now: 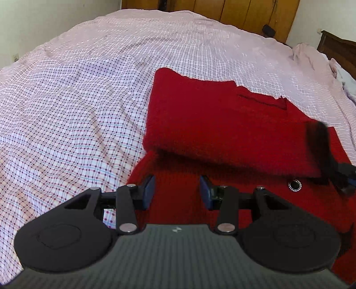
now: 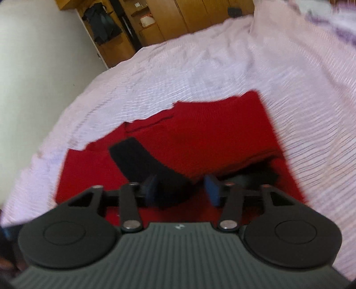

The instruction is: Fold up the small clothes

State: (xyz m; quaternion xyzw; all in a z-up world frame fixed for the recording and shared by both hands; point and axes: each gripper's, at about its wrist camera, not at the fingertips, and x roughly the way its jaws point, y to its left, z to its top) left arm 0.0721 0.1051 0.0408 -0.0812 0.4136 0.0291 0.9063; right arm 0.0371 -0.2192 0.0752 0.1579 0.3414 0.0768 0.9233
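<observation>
A red knit garment point(image 1: 222, 124) lies on the bed, folded over on itself, with a dark round button point(image 1: 294, 185) on its lower layer. My left gripper point(image 1: 176, 191) is open and empty just above the garment's near edge. The other gripper shows blurred at the right edge of the left wrist view point(image 1: 320, 144). In the right wrist view the garment point(image 2: 211, 137) is blurred. My right gripper point(image 2: 181, 191) is open above it. A dark blurred shape point(image 2: 142, 162), likely the left gripper, lies across the garment ahead of it.
The bed is covered by a pink checked sheet point(image 1: 77, 100). Crumpled pale bedding point(image 1: 322, 64) lies at the far right by a dark wooden headboard point(image 1: 338, 49). Wooden wardrobes point(image 2: 178, 20) stand beyond the bed.
</observation>
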